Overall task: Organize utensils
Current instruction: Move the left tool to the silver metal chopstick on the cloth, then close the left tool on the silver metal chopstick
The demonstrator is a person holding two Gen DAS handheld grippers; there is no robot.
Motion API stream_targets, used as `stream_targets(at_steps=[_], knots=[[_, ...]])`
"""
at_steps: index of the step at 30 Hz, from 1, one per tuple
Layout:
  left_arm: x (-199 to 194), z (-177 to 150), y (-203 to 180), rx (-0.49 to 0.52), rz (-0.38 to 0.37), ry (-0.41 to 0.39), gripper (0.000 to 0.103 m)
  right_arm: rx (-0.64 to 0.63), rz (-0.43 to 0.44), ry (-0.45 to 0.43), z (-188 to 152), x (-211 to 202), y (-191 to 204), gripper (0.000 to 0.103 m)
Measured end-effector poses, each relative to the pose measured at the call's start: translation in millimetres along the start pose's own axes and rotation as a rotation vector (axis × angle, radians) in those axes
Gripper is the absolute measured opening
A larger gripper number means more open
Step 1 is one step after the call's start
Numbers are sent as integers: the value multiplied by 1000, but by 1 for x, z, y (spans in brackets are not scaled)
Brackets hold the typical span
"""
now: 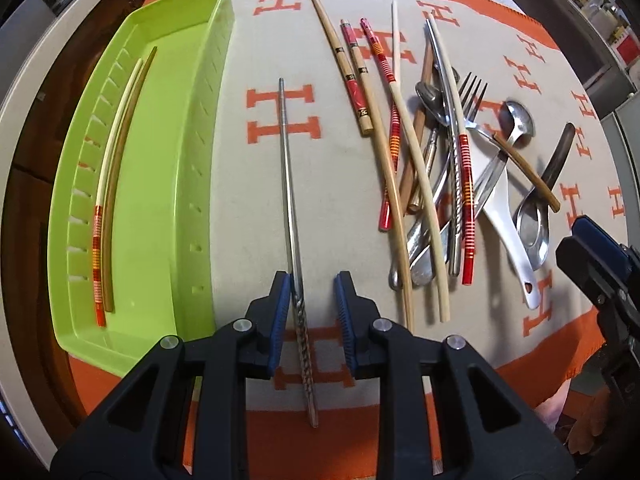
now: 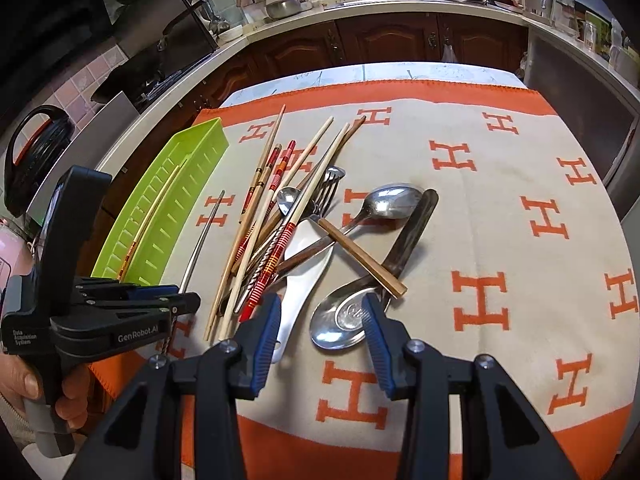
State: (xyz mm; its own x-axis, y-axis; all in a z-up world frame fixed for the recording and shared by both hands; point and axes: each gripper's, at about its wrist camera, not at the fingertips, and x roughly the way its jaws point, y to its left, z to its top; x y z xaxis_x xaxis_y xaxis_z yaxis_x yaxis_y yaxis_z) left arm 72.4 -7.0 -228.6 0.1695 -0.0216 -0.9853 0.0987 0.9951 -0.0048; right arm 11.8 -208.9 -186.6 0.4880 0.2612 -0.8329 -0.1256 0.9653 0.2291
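Two chopsticks (image 1: 106,184), one cream with red-and-orange bands and one plain brown, are seen lying side by side along the far wall of a lime-green slotted tray (image 1: 172,184) at the left edge of an orange-and-beige cloth (image 1: 248,208) patterned with the letter H. A single metal chopstick (image 1: 290,208), smooth and tapered at its far end and twisted like rope at the near end, is framed by the left gripper (image 1: 312,300); its long axis runs straight away from the camera, tip pointing across the table. It touches the left blue pad (image 1: 282,304), while the jaws are held apart. A mixed heap of chopsticks, spoons and a fork (image 1: 472,100) is left to the right. The right gripper (image 2: 320,336) is held spread wide above a steel spoon (image 2: 340,320), gripping nothing.
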Motion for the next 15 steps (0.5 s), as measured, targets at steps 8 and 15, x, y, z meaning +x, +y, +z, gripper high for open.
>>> stream_targets(at_steps=[8,15], knots=[[-1,3,4,-24,-47,-30,4,3,-6,11,-1,2,3,42],[-6,-11,18,-66,-96,-61,3,-2,-17,6,-2,-2,10,42]])
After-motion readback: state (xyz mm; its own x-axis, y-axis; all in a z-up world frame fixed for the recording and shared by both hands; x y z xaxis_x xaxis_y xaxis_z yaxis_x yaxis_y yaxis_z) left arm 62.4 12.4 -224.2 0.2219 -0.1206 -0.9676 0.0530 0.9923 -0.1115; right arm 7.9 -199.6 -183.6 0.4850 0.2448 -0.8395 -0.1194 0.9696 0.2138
